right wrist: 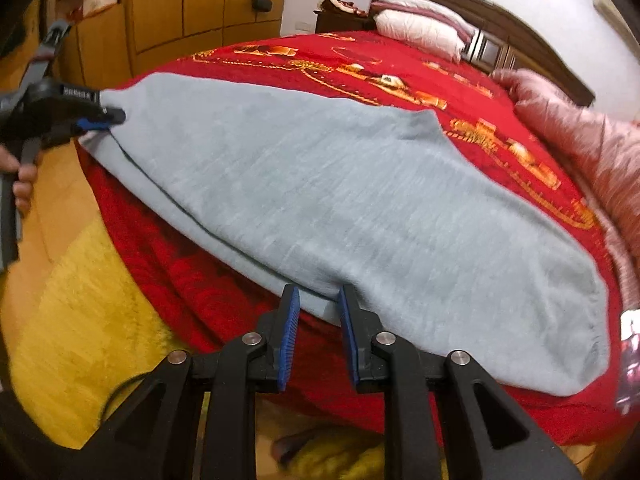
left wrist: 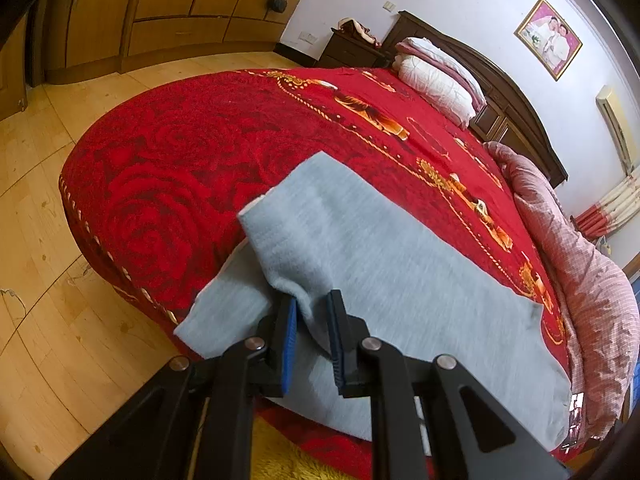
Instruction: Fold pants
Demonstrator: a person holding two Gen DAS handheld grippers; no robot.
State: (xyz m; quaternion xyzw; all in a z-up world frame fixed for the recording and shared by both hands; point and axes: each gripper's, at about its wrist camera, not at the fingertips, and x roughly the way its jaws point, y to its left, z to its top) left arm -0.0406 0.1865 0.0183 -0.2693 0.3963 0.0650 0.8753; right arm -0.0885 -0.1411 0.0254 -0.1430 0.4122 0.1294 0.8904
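Note:
Grey pants [left wrist: 380,260] lie lengthwise along the near edge of a red rose-patterned blanket [left wrist: 180,152]. My left gripper [left wrist: 312,300] is shut on a raised fold at one end of them, and the cloth bunches between the blue pads. The right wrist view shows the pants [right wrist: 320,180] spread flat, with the left gripper [right wrist: 108,118] pinching their far left end, held by a hand [right wrist: 24,188]. My right gripper [right wrist: 316,292] stands open at the pants' near long edge. That edge lies between its fingertips, and the pads do not press on it.
White pillows [left wrist: 436,80] are stacked against the dark headboard. A pink quilt [left wrist: 580,280] is bunched along the bed's right side. A yellow rug [right wrist: 80,300] covers the wooden floor beside the bed. Wooden wardrobes [left wrist: 160,8] line the far wall.

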